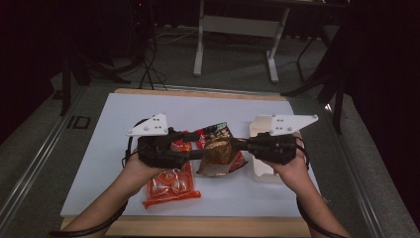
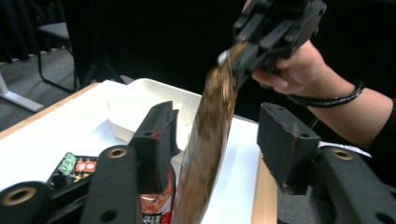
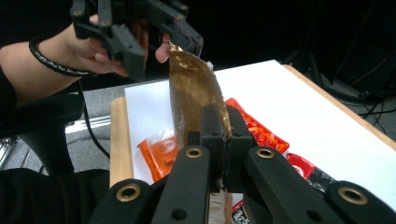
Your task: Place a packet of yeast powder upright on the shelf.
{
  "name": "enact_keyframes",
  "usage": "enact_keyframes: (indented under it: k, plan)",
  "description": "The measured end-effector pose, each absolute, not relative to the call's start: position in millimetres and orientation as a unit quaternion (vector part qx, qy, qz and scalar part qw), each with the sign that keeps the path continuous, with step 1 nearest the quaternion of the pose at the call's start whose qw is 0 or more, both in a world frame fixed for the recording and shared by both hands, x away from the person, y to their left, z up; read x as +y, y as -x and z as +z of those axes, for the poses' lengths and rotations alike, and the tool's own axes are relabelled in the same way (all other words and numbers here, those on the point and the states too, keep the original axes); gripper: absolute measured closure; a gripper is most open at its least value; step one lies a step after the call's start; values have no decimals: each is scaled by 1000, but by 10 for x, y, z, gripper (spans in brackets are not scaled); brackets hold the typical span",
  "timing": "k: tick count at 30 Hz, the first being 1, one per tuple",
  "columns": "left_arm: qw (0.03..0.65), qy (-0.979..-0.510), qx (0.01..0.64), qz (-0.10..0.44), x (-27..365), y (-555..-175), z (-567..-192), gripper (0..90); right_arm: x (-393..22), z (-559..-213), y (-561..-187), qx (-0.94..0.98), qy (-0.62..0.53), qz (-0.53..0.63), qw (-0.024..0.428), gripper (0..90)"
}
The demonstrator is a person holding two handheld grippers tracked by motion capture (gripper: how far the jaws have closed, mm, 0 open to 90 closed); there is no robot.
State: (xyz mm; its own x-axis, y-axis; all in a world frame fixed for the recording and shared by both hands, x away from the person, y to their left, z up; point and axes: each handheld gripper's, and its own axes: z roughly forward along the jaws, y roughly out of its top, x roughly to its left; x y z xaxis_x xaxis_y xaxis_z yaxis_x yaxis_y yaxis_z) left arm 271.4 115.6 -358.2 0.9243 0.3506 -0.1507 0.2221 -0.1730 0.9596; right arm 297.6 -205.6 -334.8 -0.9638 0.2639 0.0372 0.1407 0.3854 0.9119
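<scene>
A brown-gold foil pouch (image 1: 218,154) hangs in the air between my two grippers, above the white table top (image 1: 124,119). My right gripper (image 3: 219,116) is shut on one edge of the pouch (image 3: 191,93); in the left gripper view it (image 2: 247,56) pinches the pouch's upper corner. My left gripper (image 2: 218,112) stands open, its jaws to either side of the pouch (image 2: 210,140), neither pad pressing on it. Seen from above, the left gripper (image 1: 198,151) and the right gripper (image 1: 238,145) face each other across the pouch.
An orange snack packet (image 1: 171,186) lies near the table's front edge under my left hand. Red packets (image 1: 182,145) and a black packet with a green label (image 1: 218,131) lie beneath the pouch. A white tray (image 1: 258,173) sits under my right hand.
</scene>
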Motion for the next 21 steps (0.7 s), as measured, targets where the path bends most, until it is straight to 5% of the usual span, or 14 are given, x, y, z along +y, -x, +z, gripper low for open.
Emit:
enact_keyframes:
  k: [4, 9, 21]
  plan:
    - [625, -749, 212, 51, 1271, -2709, -3628, 145, -2105, -3256, -2997, 832, -120, 538, 67, 897]
    - [627, -735, 240, 92, 1447, -2653, -3732, 25, -2188, -3168, -3012, 831, -125, 537, 75, 897]
    - [591, -732, 305, 145, 1927, -2581, -4095, 17, -2434, -3031, -3161, 824, -147, 539, 92, 897]
